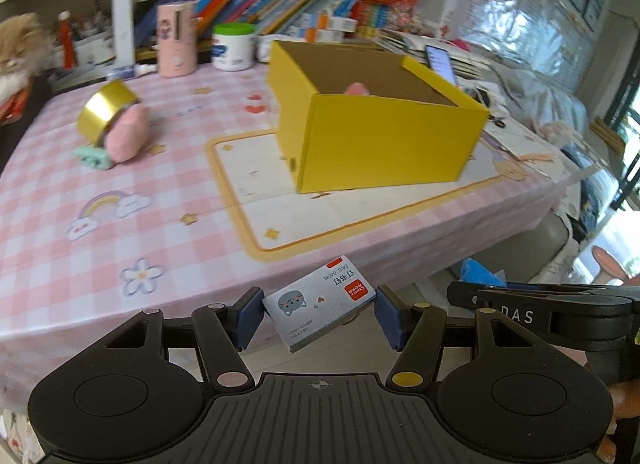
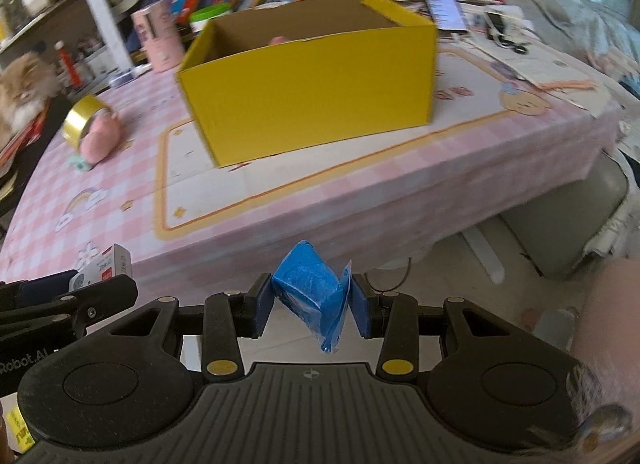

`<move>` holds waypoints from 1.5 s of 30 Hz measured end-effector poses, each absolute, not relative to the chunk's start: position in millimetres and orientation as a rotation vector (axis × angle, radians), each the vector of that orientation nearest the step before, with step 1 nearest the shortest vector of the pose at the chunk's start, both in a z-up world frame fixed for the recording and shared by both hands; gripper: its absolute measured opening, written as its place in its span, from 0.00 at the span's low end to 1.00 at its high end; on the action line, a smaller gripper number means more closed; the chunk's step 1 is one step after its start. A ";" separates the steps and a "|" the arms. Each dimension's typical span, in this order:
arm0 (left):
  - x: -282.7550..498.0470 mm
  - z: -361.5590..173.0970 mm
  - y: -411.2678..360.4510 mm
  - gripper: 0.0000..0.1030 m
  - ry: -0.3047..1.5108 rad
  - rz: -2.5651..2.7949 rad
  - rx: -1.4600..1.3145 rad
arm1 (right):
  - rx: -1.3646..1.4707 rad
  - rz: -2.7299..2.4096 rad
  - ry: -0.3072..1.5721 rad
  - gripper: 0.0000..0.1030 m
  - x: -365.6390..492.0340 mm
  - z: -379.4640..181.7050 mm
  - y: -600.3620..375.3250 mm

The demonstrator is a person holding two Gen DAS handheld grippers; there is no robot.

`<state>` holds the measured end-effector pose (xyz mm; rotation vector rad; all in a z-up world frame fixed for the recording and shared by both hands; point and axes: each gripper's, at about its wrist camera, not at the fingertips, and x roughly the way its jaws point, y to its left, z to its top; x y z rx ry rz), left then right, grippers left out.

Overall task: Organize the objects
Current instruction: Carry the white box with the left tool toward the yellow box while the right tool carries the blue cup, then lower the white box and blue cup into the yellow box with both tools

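Note:
My left gripper [image 1: 319, 314] is shut on a small white staples box [image 1: 320, 302] with a grey cat print, held off the table's near edge. My right gripper [image 2: 311, 304] is shut on a blue block in clear wrap [image 2: 310, 290], also short of the table edge. An open yellow cardboard box [image 1: 384, 144] [image 2: 312, 100] stands on the pink checked tablecloth ahead, with something pink showing inside it [image 1: 357, 89]. At the left of the table, a gold tape roll [image 1: 105, 112] [image 2: 82, 118] leans on a pink plush [image 1: 127, 134], with a mint-green piece [image 1: 93, 156] beside them.
A pink cylinder [image 1: 176, 40] and a white jar with a green lid [image 1: 234, 46] stand behind the box, before a row of books. A phone [image 2: 442, 2] and papers lie at the far right. A fluffy cat [image 1: 18, 48] sits at the left. A grey chair [image 2: 568, 224] stands right of the table.

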<state>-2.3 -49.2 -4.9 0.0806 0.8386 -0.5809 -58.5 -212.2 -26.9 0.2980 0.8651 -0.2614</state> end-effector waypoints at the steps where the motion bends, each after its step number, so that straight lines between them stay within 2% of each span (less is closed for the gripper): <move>1: -2.4 -5.0 -53.4 0.58 0.839 -0.590 0.087 | 0.303 -0.271 0.864 0.37 -60.6 -26.8 -216.4; 22: 15.6 -4.4 -93.0 0.58 0.834 -0.645 0.106 | 0.330 -0.322 0.880 0.37 -50.1 -29.7 -254.6; 32: 27.0 9.8 -110.1 0.58 0.738 -0.673 0.118 | 0.321 -0.328 0.877 0.37 -30.8 -25.9 -270.3; 45: 58.8 49.2 -151.5 0.58 0.525 -0.658 0.156 | 0.211 -0.303 0.615 0.37 14.5 44.0 -313.4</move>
